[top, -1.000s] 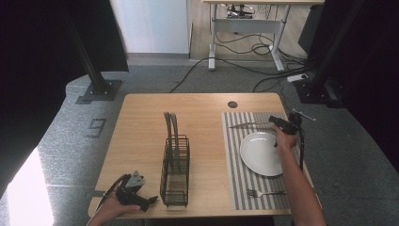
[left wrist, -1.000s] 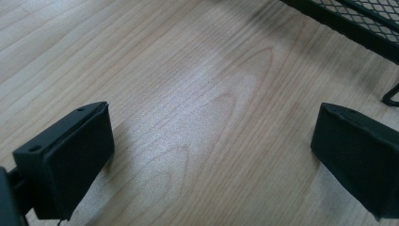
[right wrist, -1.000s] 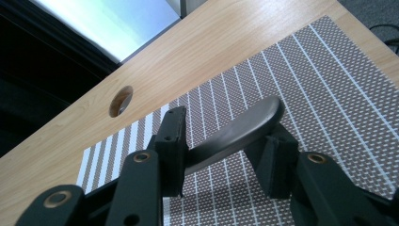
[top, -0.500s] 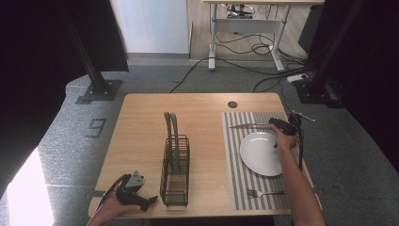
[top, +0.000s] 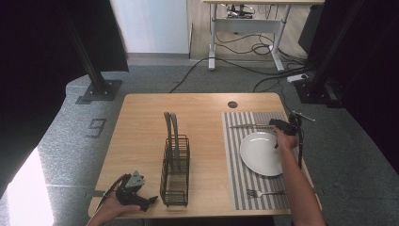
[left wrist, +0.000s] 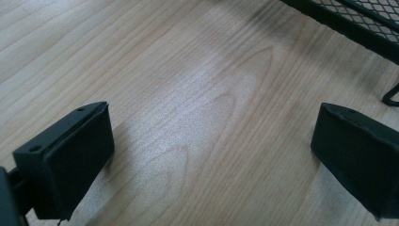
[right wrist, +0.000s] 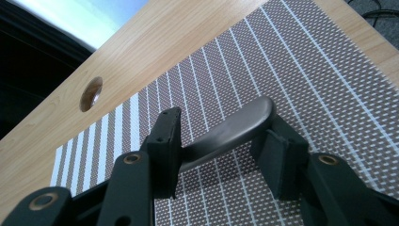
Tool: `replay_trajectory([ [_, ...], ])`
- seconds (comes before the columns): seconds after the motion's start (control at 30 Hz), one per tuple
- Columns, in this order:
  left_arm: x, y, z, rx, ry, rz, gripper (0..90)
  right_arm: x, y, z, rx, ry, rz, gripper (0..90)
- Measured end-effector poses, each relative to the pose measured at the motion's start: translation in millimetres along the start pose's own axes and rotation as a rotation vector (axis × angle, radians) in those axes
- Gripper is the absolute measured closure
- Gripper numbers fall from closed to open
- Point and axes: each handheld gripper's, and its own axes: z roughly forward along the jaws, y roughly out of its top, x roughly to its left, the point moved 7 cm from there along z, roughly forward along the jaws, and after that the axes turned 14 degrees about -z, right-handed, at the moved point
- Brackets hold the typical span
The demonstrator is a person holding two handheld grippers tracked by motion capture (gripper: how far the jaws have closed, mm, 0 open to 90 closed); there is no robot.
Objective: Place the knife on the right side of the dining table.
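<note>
Knife (top: 249,126) blade is hard to make out in the high view, thin and pale against the striped placemat (top: 235,155); in the right gripper view its handle end (right wrist: 235,129) is partly hidden behind the black jaws. It's lying at the mat's 12 o'clock edge, just beyond the white plate (top: 261,153), long axis running 9-to-3, handle toward 3. Right tool (top: 277,125) is straddling that handle, jaws having just been opening; the left one looks touching, the right one apart, so not clamping. Left tool (top: 143,203) is sitting wide open w/ nothing between, over bare wood tabletop (top: 141,127) at 7 o'clock, near the wire caddy (top: 175,169). Fork (top: 263,193) is lying at the mat's 6 o'clock edge. Grey carpet, cables, black stands around.
</note>
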Motion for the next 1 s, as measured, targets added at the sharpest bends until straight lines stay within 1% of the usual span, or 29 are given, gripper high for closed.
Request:
replay_trajectory([
  [0.23,-0.1,-0.1,-0.1,0.0,0.001,-0.001,0.0,-1.0,-0.5,-1.7,0.01,-0.001,0.004,52.2],
  [0.37,-0.1,-0.2,-0.1,0.0,0.002,-0.002,0.0,-2.2,-0.9,-4.3,0.021,-0.018,0.001,51.3],
  [0.4,-0.1,-0.2,-0.1,0.0,0.002,-0.002,0.0,-2.5,-1.0,-4.8,0.023,-0.024,-0.01,51.0],
  [0.47,-0.1,-0.2,-0.1,0.0,0.002,-0.002,0.0,-3.1,-1.0,-5.4,0.025,-0.031,-0.015,50.5],
  [0.5,-0.2,-0.2,-0.1,-0.001,0.002,-0.002,0.0,-3.8,-0.8,-6.7,0.028,-0.033,-0.001,50.0],
  [0.57,-0.1,-0.2,-0.2,0.0,0.002,-0.002,0.0,-3.9,-0.1,-7.6,0.024,-0.032,-0.002,50.0],
  [0.6,-0.1,-0.2,-0.1,-0.001,0.002,-0.002,0.0,-1.7,3.2,-9.5,0.004,-0.03,-0.023,50.0],
  [0.63,-0.1,-0.2,-0.1,-0.001,0.002,-0.002,0.0,-1.7,3.2,-9.5,0.004,-0.03,-0.023,50.0],
  [0.67,-0.2,-0.2,-0.1,-0.001,0.002,-0.003,0.0,0.6,5.7,-10.5,-0.008,-0.022,-0.037,49.8],
  [0.73,-0.1,-0.2,-0.1,0.0,0.002,-0.002,0.0,8.6,12.7,-11.1,-0.004,-0.032,-0.112,47.6],
  [0.8,-0.1,-0.1,-0.1,-0.001,0.001,-0.002,0.0,16.4,18.2,-11.2,-0.019,-0.037,-0.173,47.3],
  [0.83,-0.1,-0.1,-0.1,-0.001,0.001,-0.002,0.0,16.4,18.2,-11.2,-0.019,-0.037,-0.173,47.3],
  [0.87,-0.1,-0.1,-0.1,0.0,0.001,-0.002,0.0,23.6,21.5,-9.9,-0.047,-0.02,-0.216,47.0],
  [0.93,-0.1,0.0,0.0,0.0,0.0,-0.001,0.0,27.3,20.6,-3.4,0.001,-0.022,-0.259,46.1],
  [0.97,0.0,0.0,0.0,0.0,0.0,-0.001,0.0,27.3,20.6,-3.4,0.001,-0.022,-0.259,46.1],
  [1.0,0.0,0.1,0.1,0.0,0.0,-0.001,0.0,31.4,23.1,3.5,0.001,-0.016,-0.318,46.4],
])
